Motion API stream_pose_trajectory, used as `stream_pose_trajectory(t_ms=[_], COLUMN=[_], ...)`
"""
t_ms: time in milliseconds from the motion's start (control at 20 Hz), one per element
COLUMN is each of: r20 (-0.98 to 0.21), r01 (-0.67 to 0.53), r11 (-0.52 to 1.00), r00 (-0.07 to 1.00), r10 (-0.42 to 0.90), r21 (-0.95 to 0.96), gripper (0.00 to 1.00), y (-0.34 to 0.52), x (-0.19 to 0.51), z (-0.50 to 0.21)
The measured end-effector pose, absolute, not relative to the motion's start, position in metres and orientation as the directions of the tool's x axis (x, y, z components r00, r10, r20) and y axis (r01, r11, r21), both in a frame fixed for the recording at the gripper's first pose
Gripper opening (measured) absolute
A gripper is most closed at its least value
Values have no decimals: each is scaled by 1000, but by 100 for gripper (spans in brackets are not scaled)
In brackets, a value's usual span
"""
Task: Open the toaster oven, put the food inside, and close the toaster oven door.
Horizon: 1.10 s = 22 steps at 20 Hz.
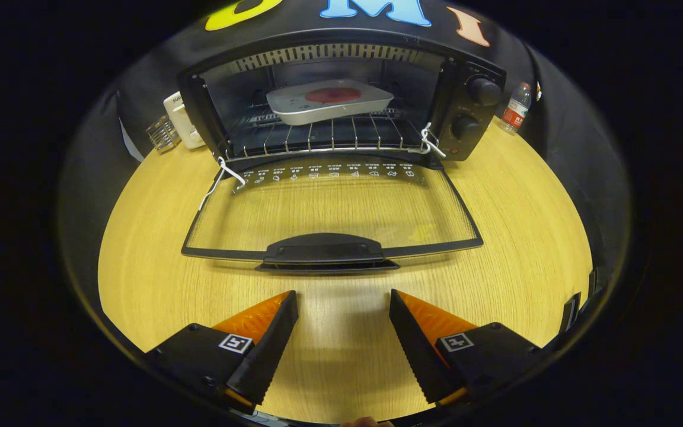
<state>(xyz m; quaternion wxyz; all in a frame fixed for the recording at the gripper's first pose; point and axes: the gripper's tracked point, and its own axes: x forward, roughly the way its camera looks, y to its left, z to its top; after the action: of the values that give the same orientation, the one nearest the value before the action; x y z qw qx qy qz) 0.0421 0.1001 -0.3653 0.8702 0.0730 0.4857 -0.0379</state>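
From my remote seat I log the scene left to right, taking clock directions from the gap between the fingers. At about 11 o'clock, far back on the wooden table (495,249), a small clear ribbed container (162,134) stands touching a white boxy item (181,118), both just left of the toaster oven (341,101). At 12 o'clock I see the oven with its glass door (329,207) dropped fully open and lying flat toward me, its dark handle (324,248) just ahead of the fingertips. A white cord (223,175) hangs at the door's left hinge, another at the right. Inside the cavity, on the wire rack (329,135), sits a white tray (329,102) carrying a round red piece of food (334,95). Two dark knobs (484,92) occupy the oven's right panel at about 1 o'clock. Further right, near the cloth wall, a plastic bottle (516,107) with a red label stands upright. My gripper (343,296) hovers over bare table, its fingers spread wide apart, holding nothing and touching nothing.
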Motion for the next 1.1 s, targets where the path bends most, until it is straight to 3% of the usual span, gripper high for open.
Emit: stream_pose_trajectory(t_ms=[300, 650, 1100], r20=[-879, -886, -822], r01=[194, 131, 100], r11=[975, 988, 987], r00=[478, 463, 568], r10=[3, 13, 46], r21=[108, 83, 124], gripper=[98, 98, 98], y=[103, 101, 97], x=[55, 56, 50], z=[-365, -356, -309])
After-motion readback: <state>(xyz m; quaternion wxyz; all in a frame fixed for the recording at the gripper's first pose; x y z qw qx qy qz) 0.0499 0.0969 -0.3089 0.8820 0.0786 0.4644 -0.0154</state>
